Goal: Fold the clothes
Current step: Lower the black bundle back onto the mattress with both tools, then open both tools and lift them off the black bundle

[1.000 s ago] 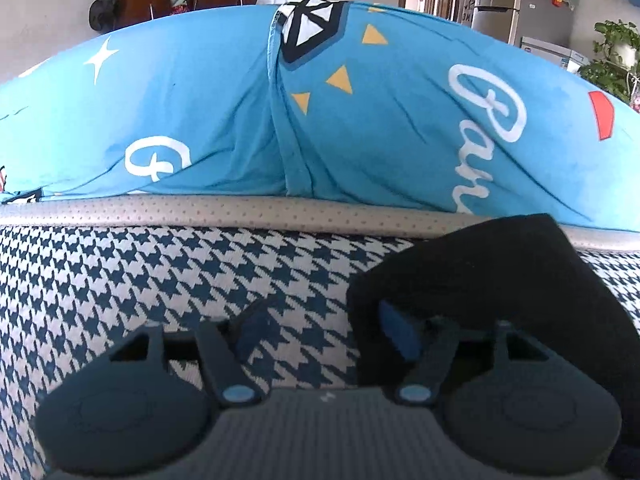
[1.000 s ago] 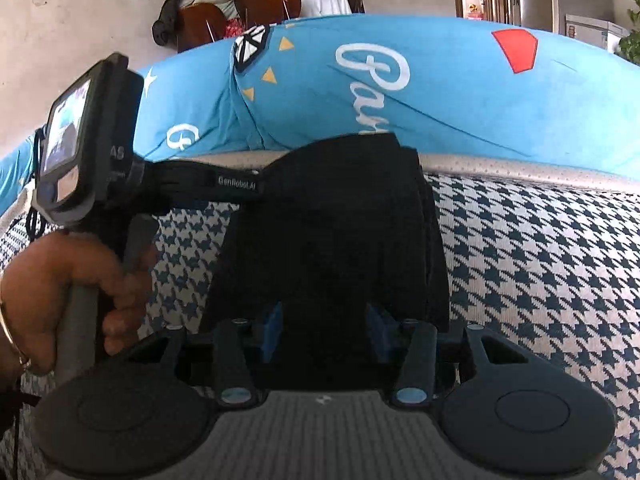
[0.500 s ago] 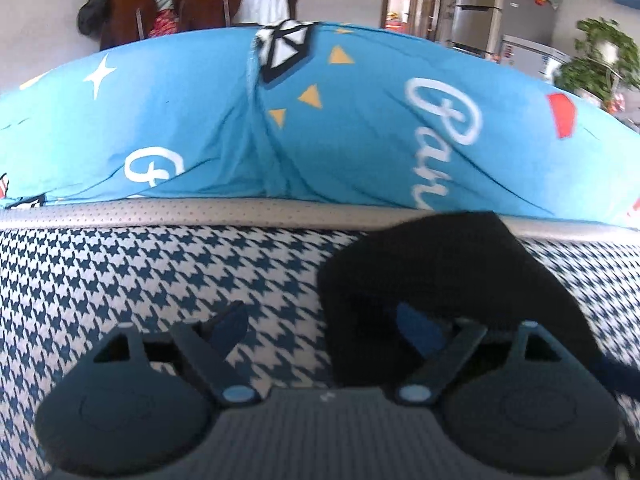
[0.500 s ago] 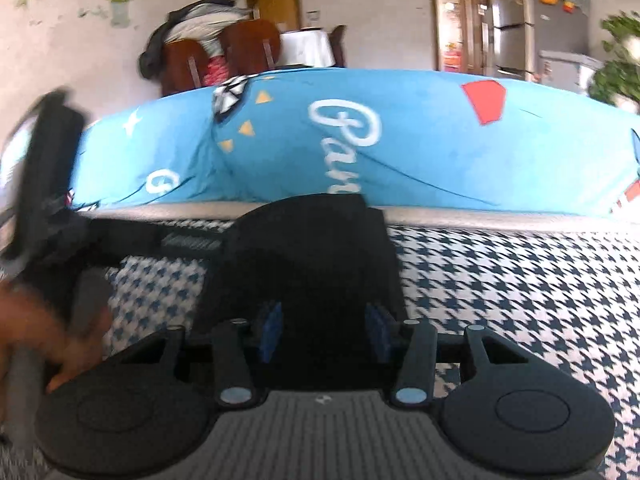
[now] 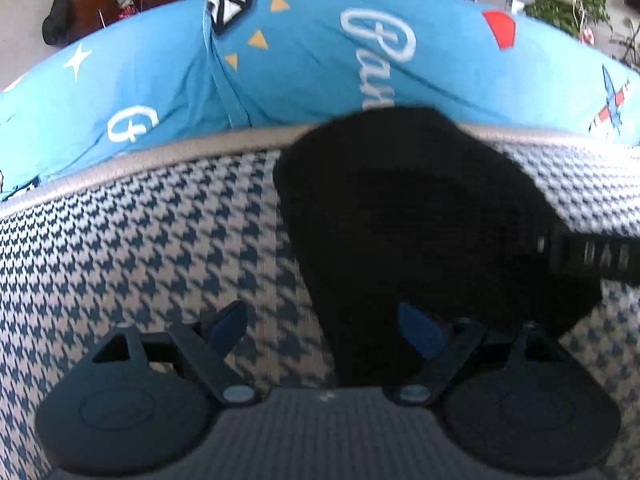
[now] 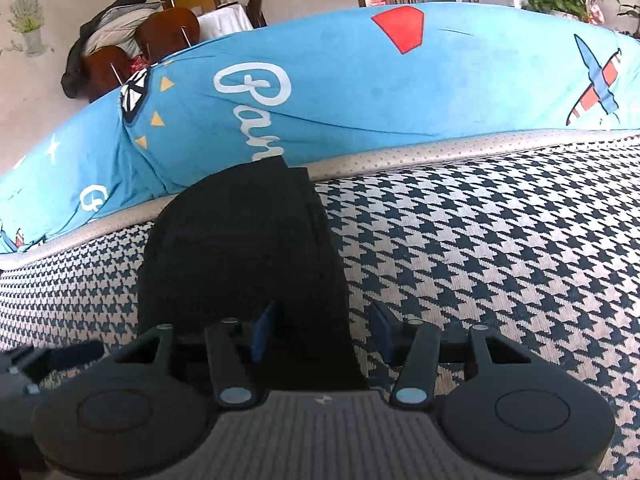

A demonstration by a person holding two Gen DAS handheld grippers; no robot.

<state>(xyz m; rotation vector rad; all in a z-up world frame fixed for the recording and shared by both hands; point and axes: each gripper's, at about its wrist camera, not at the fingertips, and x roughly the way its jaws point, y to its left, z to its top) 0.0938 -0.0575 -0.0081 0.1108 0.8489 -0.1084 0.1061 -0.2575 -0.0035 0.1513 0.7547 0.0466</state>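
A black garment is seen lying in a compact, already doubled-over bundle on a houndstooth cushion, its far end reaching the pale piped edge below a blue printed cover. In the right wrist view the garment is shown running from that edge back toward the camera, flat and narrow.

The cloth is judged to be soft, light and limp. It can be expected to sag and unfold if lifted by one point only, and to drag rather than slide on the woven cushion. A hold on the near corners or along a folded edge, through all layers at once, is judged the safest; a pinch on the top layer alone would likely peel the fold open.

The left gripper is shown spread wide and released. One blue pad is seen over bare cushion, the other over the garment's near corner, and nothing is clamped between them. The right gripper is caught with its jaws opening: one pad stands over the black cloth, the other over the cushion just beside it, with the garment's right edge lying between them and no pressure visible on it. Part of the right tool's body is seen crossing the left view above the garment.
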